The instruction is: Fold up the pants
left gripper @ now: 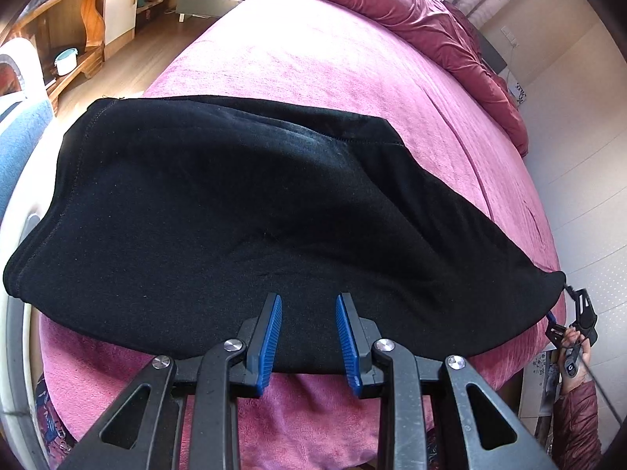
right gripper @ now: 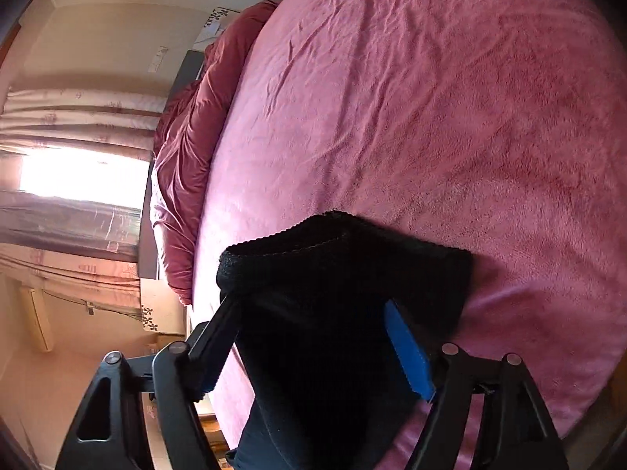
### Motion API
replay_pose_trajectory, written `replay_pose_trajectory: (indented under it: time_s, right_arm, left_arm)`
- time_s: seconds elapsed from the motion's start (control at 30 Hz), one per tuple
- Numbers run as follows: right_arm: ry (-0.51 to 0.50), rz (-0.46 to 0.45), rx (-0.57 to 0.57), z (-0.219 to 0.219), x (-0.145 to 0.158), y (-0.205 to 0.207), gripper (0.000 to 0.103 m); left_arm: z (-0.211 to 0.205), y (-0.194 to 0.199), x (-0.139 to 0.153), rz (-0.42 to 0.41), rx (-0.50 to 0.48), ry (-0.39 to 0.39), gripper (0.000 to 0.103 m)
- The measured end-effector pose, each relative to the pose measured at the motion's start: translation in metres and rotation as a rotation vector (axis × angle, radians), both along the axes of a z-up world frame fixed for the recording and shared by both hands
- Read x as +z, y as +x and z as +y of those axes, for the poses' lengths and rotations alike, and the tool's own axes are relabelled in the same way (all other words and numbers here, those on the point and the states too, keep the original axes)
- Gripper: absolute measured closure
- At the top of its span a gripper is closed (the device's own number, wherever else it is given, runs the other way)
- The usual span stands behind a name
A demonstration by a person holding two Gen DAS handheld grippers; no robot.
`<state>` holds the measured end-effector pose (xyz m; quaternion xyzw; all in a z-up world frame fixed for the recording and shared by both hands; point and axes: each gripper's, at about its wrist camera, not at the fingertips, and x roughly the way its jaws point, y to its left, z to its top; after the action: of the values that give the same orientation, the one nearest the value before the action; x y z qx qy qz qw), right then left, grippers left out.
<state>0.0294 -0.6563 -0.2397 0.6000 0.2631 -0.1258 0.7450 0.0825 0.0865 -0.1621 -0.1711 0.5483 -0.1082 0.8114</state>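
While the soft black fleece pants (left gripper: pixel 243 211) lie across the near edge of a pink plush-covered bed (left gripper: pixel 313 62), their long axis runs left to right. The left gripper (left gripper: pixel 308 333) hovers spread and empty over the near hem at mid-length. The right gripper (right gripper: pixel 313 337) grips the cuff end, far right.
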Motion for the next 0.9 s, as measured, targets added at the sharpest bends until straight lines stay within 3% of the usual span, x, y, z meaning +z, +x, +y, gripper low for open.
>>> replay_pose_trajectory:
  time_s: [0.1, 0.23, 0.33, 0.4, 0.47, 0.57, 0.63, 0.7, 0.73, 0.8, 0.83, 0.9]
  right_arm:
    - [0.058, -0.019, 0.012, 0.006, -0.010, 0.008, 0.027]
    - [0.073, -0.127, 0.010, 0.015, -0.005, 0.002, 0.027]
    - [0.039, -0.090, 0.042, 0.018, -0.001, 0.006, 0.028]
    - [-0.014, -0.017, 0.055, 0.019, 0.003, 0.006, 0.040]
    - [-0.115, 0.091, 0.087, 0.020, 0.008, 0.009, 0.083]
    - [-0.253, 0.179, 0.102, 0.019, 0.020, 0.008, 0.094]
    - [-0.303, 0.189, 0.104, 0.021, 0.026, 0.005, 0.095]
    - [-0.333, 0.326, 0.135, 0.022, 0.012, 0.011, 0.094]
    - [-0.349, 0.382, 0.142, 0.020, 0.006, 0.011, 0.084]
    - [-0.315, 0.353, 0.132, 0.016, -0.004, 0.005, 0.073]
    - [-0.298, 0.343, 0.115, 0.013, -0.005, 0.000, 0.062]
    - [-0.326, 0.362, 0.092, 0.009, 0.000, -0.009, 0.059]
  left_arm:
    - [-0.002, 0.001, 0.001, -0.006, 0.001, -0.007, 0.074]
    - [-0.001, 0.000, 0.000, -0.005, -0.001, -0.005, 0.074]
    - [-0.001, 0.001, -0.002, -0.002, 0.000, -0.005, 0.074]
    - [-0.002, -0.001, -0.002, -0.003, 0.001, -0.011, 0.074]
    - [-0.003, -0.001, -0.003, -0.005, -0.003, -0.012, 0.074]
    - [-0.004, 0.000, -0.003, -0.009, -0.013, -0.007, 0.074]
    - [-0.005, 0.000, -0.004, -0.010, -0.013, -0.008, 0.074]
    - [-0.006, 0.000, -0.006, -0.005, -0.015, -0.011, 0.074]
    - [-0.007, 0.000, -0.006, -0.003, -0.017, -0.011, 0.074]
    - [-0.009, 0.000, -0.007, -0.001, -0.023, -0.010, 0.074]
    - [-0.010, 0.000, -0.007, -0.002, -0.026, -0.008, 0.074]
    - [-0.011, 0.000, -0.005, -0.011, -0.033, -0.009, 0.074]
